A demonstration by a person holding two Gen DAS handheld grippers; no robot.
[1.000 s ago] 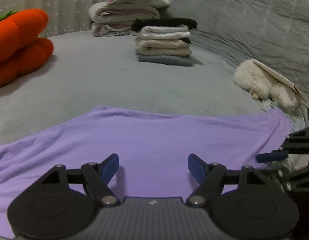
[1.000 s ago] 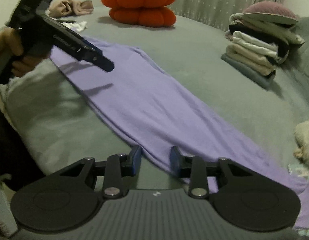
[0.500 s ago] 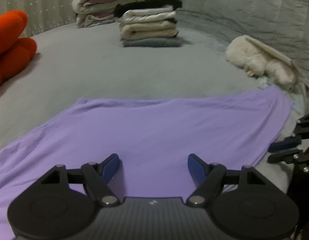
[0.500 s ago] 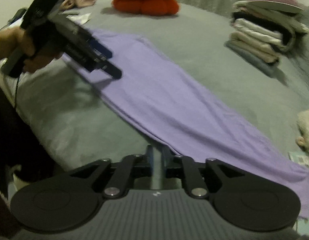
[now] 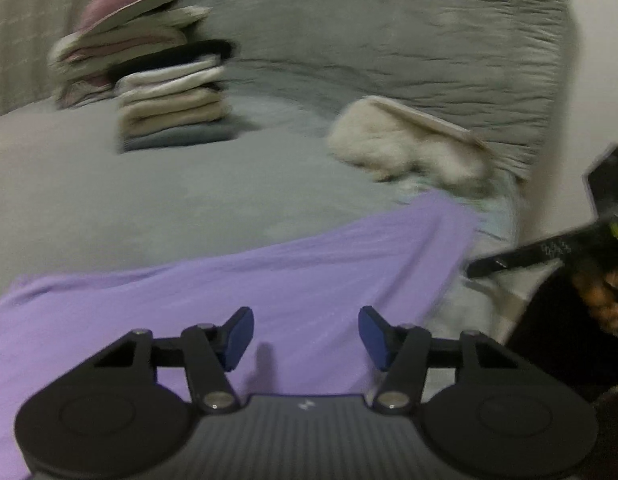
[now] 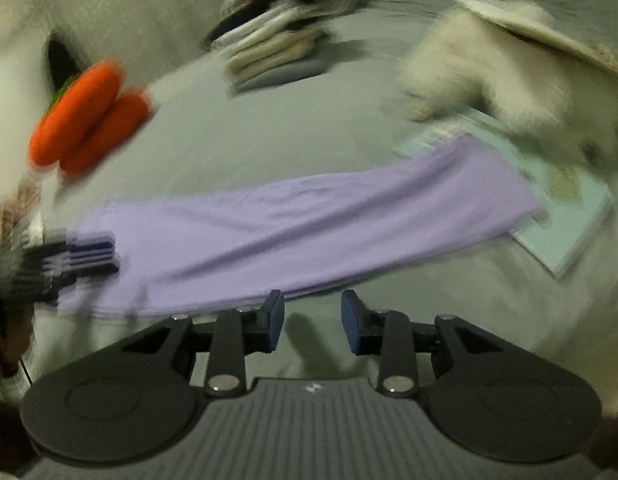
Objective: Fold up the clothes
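A lilac garment (image 5: pixel 293 288) lies flat as a long band across the grey bed (image 5: pixel 149 200). My left gripper (image 5: pixel 305 336) hovers open just over its near part, with nothing between the blue pads. In the right wrist view the lilac garment (image 6: pixel 309 232) runs left to right. My right gripper (image 6: pixel 313 320) is open at its near edge, holding nothing. The left gripper (image 6: pixel 81 256) shows blurred at the garment's left end. A hand holds the right gripper (image 5: pixel 509 264) off the garment's right end. Both views are motion-blurred.
A stack of folded clothes (image 5: pixel 173 108) stands at the back of the bed, with a rumpled grey quilt (image 5: pixel 389 40) behind. A white fluffy item (image 6: pixel 489 64) and a pale blue book (image 6: pixel 565 216) lie by the garment's right end. An orange pumpkin cushion (image 6: pixel 89 116) sits left.
My right gripper was shut half a second ago and is now open. Its view has swung round and now faces across the garment. The left gripper's view has turned right and stays open.
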